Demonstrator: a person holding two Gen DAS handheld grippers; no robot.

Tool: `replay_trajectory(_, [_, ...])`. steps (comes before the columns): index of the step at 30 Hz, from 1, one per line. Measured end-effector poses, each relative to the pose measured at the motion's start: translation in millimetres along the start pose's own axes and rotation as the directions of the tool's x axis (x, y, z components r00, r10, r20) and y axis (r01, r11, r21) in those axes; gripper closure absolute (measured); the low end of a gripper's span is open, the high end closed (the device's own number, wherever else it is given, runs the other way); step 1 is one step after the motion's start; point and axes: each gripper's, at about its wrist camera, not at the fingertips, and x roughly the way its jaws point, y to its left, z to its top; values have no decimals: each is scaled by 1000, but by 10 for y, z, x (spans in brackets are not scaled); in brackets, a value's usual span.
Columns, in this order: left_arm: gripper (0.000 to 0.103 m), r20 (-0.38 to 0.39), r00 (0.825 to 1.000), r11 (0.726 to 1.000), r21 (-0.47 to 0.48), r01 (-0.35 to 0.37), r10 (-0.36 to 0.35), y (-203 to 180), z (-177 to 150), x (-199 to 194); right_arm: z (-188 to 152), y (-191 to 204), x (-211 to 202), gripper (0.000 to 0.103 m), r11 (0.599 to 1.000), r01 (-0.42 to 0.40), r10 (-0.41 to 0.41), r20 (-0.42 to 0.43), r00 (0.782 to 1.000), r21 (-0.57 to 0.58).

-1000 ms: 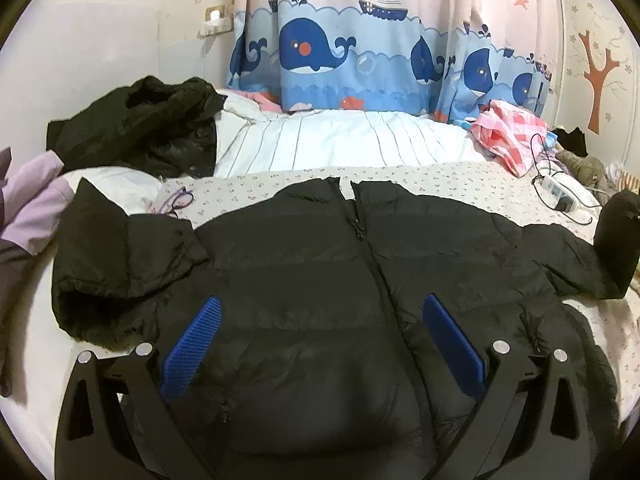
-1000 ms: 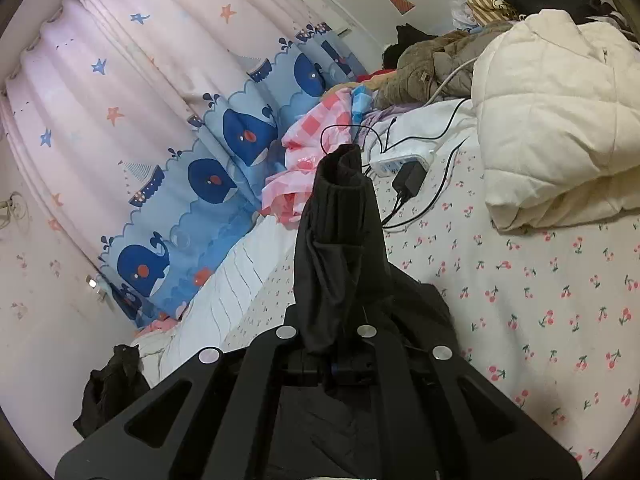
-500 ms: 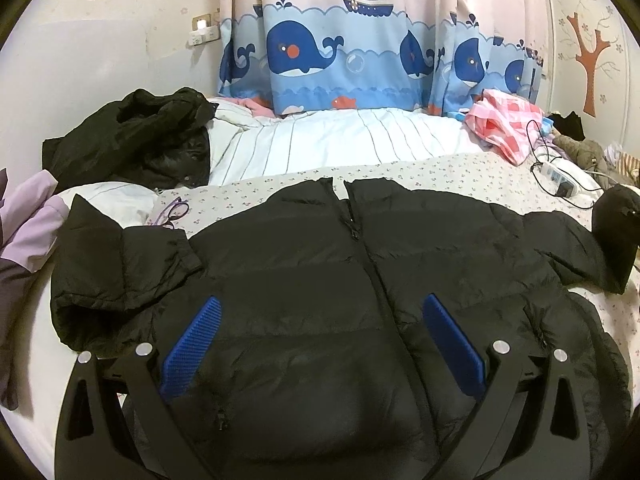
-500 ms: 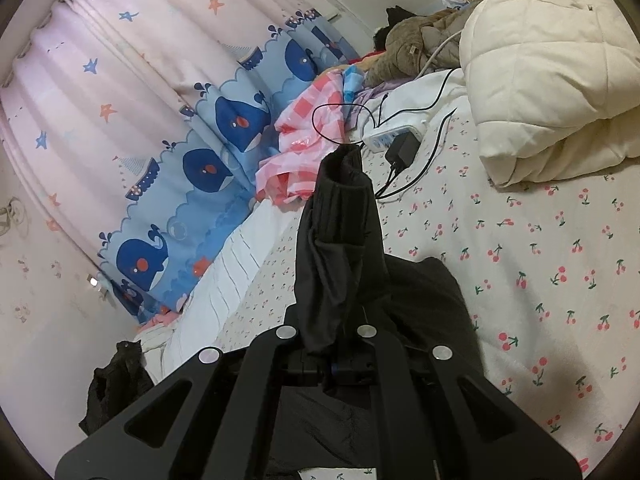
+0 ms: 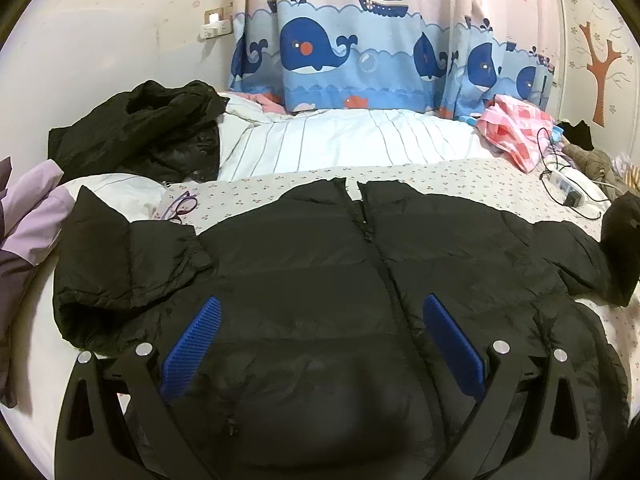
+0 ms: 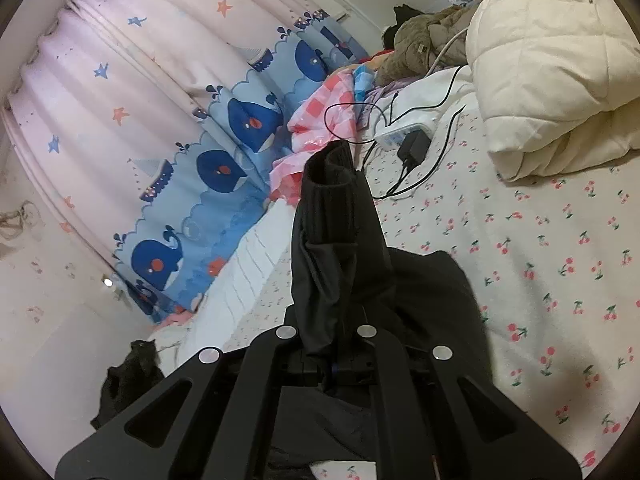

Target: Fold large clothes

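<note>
A black puffer jacket [image 5: 304, 280] lies front up on the bed, zipper down its middle. Its left sleeve [image 5: 120, 264] is bent back on itself near the shoulder. My left gripper [image 5: 320, 320] hovers open over the jacket's lower front, blue pads [image 5: 192, 344] wide apart with nothing between them. The right sleeve runs to the right edge, where its cuff [image 5: 622, 232] is lifted off the bed. In the right wrist view my right gripper [image 6: 336, 320] is shut on that sleeve [image 6: 332, 220], which stands up between the fingers and hides the tips.
A folded cream puffer coat [image 6: 552, 80] sits at the right. A power strip with charger and cables [image 6: 404, 136] lies beside a pink checked cloth [image 5: 512, 132]. A heap of black clothing [image 5: 140, 132], glasses [image 5: 182, 208] and a purple garment [image 5: 24, 220] lie at the left.
The right gripper has tilted and shifted slightly with the sleeve still in it. The left gripper stays open over the jacket, its view raised a little.
</note>
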Motion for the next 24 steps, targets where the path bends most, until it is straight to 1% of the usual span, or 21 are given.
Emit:
replay_trajectory(4, [6,-6,1000,999,-17,-26,26,100,10,14,-11,233,-12,100,999,-49,49,5,999,-18])
replay_trajectory(8, [6,-16,999,997,-67,-45,44,269,51,14,-94,744,67,100,988,-133,131,-24,991,-75])
replay_trajectory(11, [6,-13,998,992,-109,-59,58,442,83,-14,-236,1170,173,100,973,-212,207,-60,976,-94])
replay_trajectory(13, [6,-11,997,988,-136,-73,72,564,103,-36,-389,1527,298,100,957,-271,261,-101,960,-105])
replay_trajectory(16, [6,-6,996,978,-189,-91,91,777,123,-87,-655,2011,479,100,933,-333,308,-172,936,-138])
replay_trajectory(19, [6,-4,994,961,-254,-104,107,1019,135,-140,-1077,2540,670,100,901,-392,339,-261,904,-186])
replay_trajectory(22, [6,-2,993,944,-311,-110,115,1244,133,-190,-1590,3005,840,100,868,-447,358,-353,864,-216])
replay_trajectory(24, [6,-2,993,934,-339,-113,120,1360,130,-220,-1988,3270,954,100,847,-480,359,-420,833,-228])
